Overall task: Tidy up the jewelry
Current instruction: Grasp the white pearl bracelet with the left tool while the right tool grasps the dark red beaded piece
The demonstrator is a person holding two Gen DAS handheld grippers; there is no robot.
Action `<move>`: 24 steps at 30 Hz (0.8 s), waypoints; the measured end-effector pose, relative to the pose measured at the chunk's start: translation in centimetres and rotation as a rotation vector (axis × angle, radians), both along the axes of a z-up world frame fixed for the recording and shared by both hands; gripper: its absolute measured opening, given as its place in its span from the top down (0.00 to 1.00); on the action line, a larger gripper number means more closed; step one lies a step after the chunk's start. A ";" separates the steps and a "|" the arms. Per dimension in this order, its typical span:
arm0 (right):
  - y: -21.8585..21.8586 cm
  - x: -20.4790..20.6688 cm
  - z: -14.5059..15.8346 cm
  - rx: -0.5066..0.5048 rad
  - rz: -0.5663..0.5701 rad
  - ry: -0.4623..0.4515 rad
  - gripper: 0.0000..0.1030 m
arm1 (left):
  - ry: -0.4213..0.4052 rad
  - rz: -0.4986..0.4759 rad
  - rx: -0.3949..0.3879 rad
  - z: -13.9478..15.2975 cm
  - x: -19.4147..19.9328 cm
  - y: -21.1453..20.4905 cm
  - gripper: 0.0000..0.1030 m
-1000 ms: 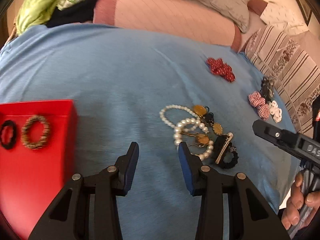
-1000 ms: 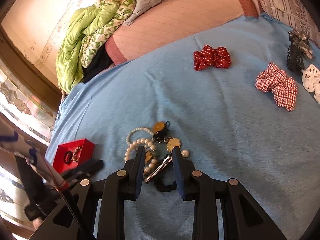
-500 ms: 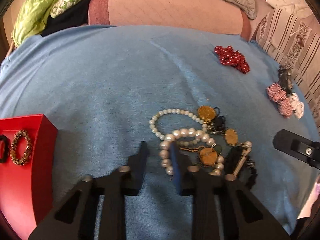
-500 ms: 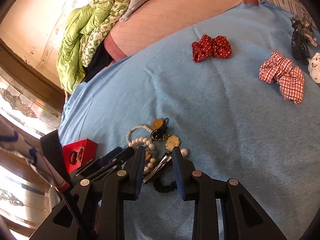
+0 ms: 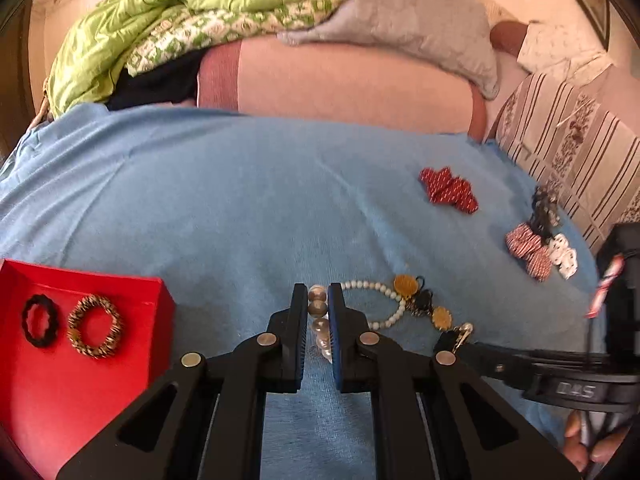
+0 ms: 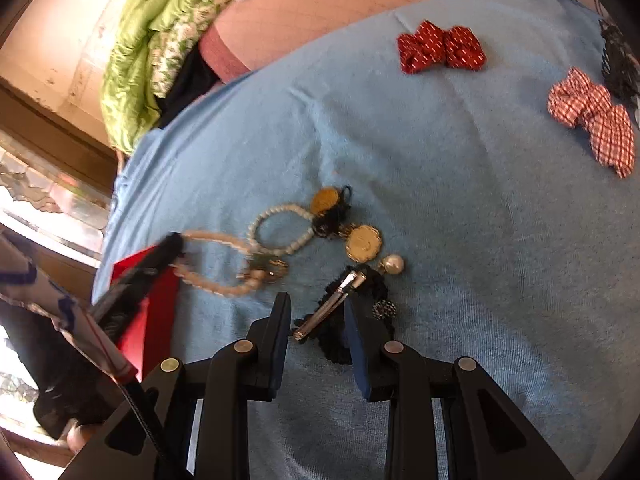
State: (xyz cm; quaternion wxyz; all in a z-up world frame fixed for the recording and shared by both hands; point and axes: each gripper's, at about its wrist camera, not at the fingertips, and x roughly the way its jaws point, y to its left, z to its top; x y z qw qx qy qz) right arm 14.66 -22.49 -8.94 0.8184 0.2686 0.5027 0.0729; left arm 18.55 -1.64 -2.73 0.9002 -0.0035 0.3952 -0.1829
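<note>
Here the left tool has its two fingers pressed in on a large pearl bracelet, with several big beads lined up in the narrow gap between the blue pads. In the right wrist view that bracelet looks blurred, stretching from the dark fingers of the left tool back toward the rest of the jewelry pile. The right tool stands spread, its fingers on either side of a silver hair clip that lies on a black scrunchie; whether the pads touch either one I cannot tell. Beside these lie a small pearl bracelet, gold disc earrings with dark tassels, and a single round pearl, all bunched together on the blue bedsheet. To the left of the left tool sits a red box holding a black hair tie and a brown beaded bracelet side by side. Farther up the bed lie a red dotted bow and a red checked bow, well apart from the pile, with a dark lacy piece near the checked one. A green quilt and a grey pillow are heaped at the far end of the bed.
</note>
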 end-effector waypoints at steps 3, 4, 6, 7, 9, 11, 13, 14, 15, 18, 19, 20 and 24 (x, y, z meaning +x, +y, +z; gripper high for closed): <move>0.0 0.3 -0.4 -0.020 -0.019 0.022 0.71 | -0.022 -0.021 -0.043 1.0 -0.1 0.6 0.91; 0.1 0.5 -0.5 -0.027 -0.021 0.027 0.70 | -0.023 -0.030 -0.057 1.2 -0.2 0.8 0.91; 0.5 1.0 -1.0 -0.045 -0.018 0.045 0.69 | -0.032 -0.051 -0.085 1.8 -0.4 1.0 0.91; 0.7 1.2 -1.0 -0.050 -0.017 0.051 0.69 | -0.039 -0.066 -0.102 2.2 -0.5 1.2 0.91; 1.5 1.7 -1.2 -0.094 -0.008 0.050 0.69 | -0.036 -0.117 -0.136 2.8 -0.7 1.4 0.91; 1.8 1.8 -1.0 -0.128 -0.007 0.034 0.69 | -0.035 -0.156 -0.152 3.1 -0.8 1.5 0.91; 1.9 1.7 -0.9 -0.154 0.001 0.029 0.80 | -0.045 -0.163 -0.144 3.3 -1.0 1.7 0.91; 1.9 1.6 -0.7 -0.157 0.001 0.021 0.82 | -0.037 -0.167 -0.144 3.2 -0.9 1.7 0.91; 1.8 1.4 -0.6 -0.150 0.000 0.013 0.84 | -0.035 -0.168 -0.144 3.3 -0.9 1.8 0.91; 1.5 0.9 0.6 -0.129 0.002 -0.046 0.85 | -0.034 -0.186 -0.168 3.6 -1.1 2.0 0.91; 1.6 0.8 1.2 -0.124 0.006 -0.074 0.86 | -0.035 -0.201 -0.192 3.9 -1.3 2.2 0.91; 1.7 0.7 1.8 -0.118 0.009 -0.104 0.86 | -0.046 -0.205 -0.203 4.1 -1.4 2.4 0.91; 2.2 0.3 3.4 -0.097 0.029 -0.194 0.86 | -0.078 -0.183 -0.188 4.6 -1.7 2.7 0.91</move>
